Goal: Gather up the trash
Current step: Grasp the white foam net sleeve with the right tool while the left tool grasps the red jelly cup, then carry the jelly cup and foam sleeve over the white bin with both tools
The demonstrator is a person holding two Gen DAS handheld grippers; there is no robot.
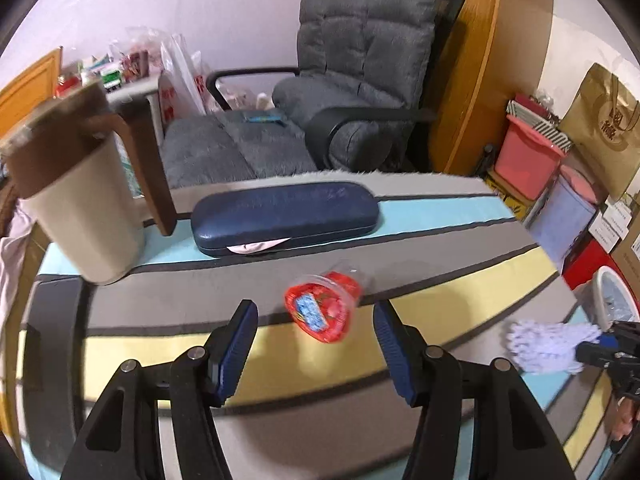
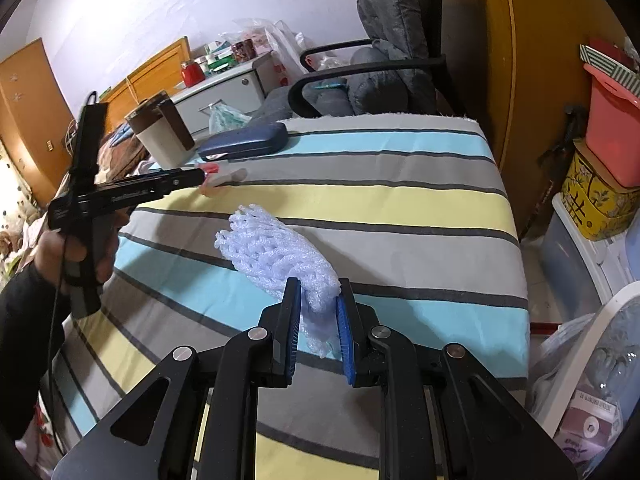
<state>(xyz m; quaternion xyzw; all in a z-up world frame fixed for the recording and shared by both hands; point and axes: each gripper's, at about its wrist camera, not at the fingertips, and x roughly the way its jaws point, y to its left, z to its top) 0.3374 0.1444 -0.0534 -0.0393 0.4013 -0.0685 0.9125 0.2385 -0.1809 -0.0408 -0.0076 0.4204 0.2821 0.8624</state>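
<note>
A small red plastic cup (image 1: 322, 308) with a blue label lies blurred on the striped tablecloth (image 1: 440, 280). It sits between the fingertips of my left gripper (image 1: 316, 308), which is open, with a gap on each side of the cup. My right gripper (image 2: 319, 286) is shut on a white foam net sleeve (image 2: 276, 252), whose free end lies out over the cloth. In the left wrist view the foam net (image 1: 548, 346) and the right gripper (image 1: 612, 350) show at the right edge. The right wrist view shows a hand holding the left gripper (image 2: 204, 174) by the red cup (image 2: 211, 168).
A beige jug with a brown lid (image 1: 80, 200) and a dark blue glasses case (image 1: 284, 216) stand at the table's far side. A grey padded chair (image 1: 340, 92) is behind them. A white bin with a liner (image 2: 592, 368) stands off the table's right edge, near stacked boxes (image 2: 608, 140).
</note>
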